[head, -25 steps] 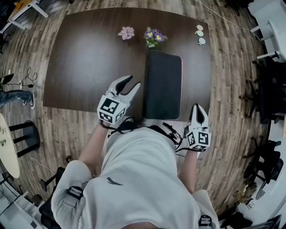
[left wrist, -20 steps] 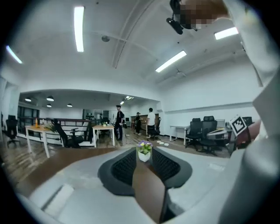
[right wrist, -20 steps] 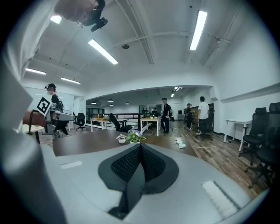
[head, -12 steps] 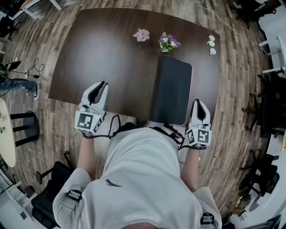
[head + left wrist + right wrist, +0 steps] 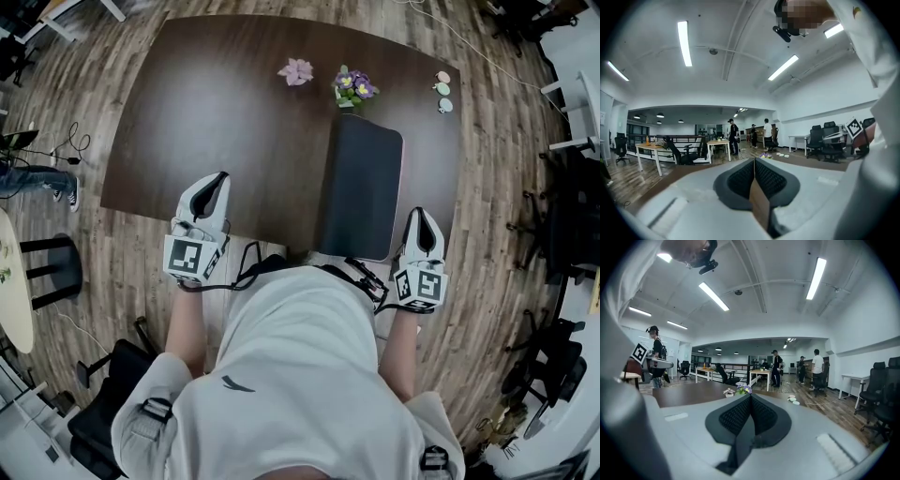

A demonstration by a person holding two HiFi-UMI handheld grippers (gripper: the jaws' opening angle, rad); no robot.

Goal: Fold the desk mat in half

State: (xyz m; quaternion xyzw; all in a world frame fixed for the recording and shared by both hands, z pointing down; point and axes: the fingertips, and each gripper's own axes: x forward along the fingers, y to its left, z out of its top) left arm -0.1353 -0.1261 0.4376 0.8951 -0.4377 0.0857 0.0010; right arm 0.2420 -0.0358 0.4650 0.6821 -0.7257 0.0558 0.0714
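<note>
Left gripper (image 5: 217,180) just closed empty as I pulled left off the mat (image 5: 361,187); right gripper (image 5: 419,215) closed too. Fold looks done.

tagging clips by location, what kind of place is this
Most likely an open-plan office: rows of desks, black swivel chairs and long ceiling strip lights.
</note>
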